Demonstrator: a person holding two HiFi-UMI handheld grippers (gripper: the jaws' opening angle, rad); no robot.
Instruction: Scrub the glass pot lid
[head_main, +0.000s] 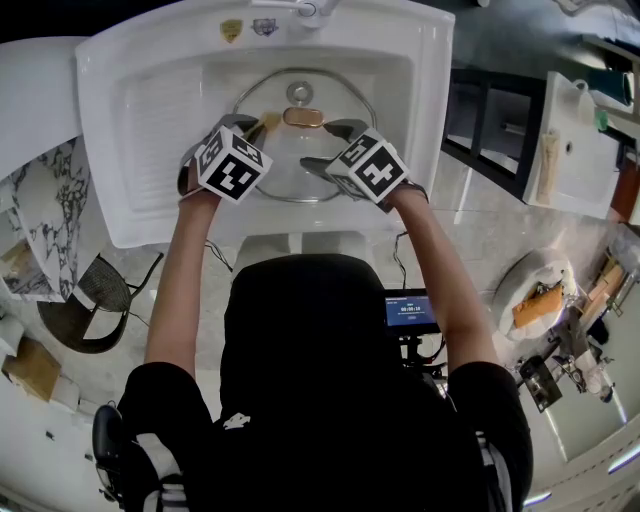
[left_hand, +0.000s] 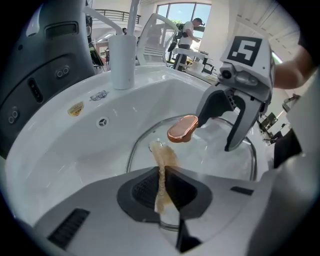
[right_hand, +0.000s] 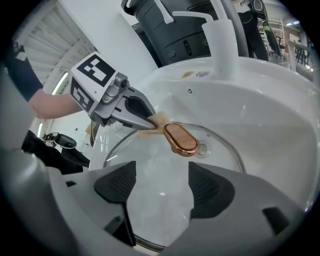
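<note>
1. The left gripper is clamped on a thin tan scrub pad. The pad's tip appears to rest on the glass pot lid just ahead.
2. The right gripper hovers over the lid with its jaws spread, holding nothing.
3. Risk: the unrestrained lid may slide or rock under scrubbing pressure, and the thin pad may slip from the jaws.
4. The sink beneath both grippers contains only the lid, with its knob up.

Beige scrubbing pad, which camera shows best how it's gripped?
The left gripper view: the beige scrubbing pad stands edge-on, pinched between the fingers of the left gripper, reaching the glass lid. The right gripper view shows only its end by the copper handle; the head view, a sliver.
</note>
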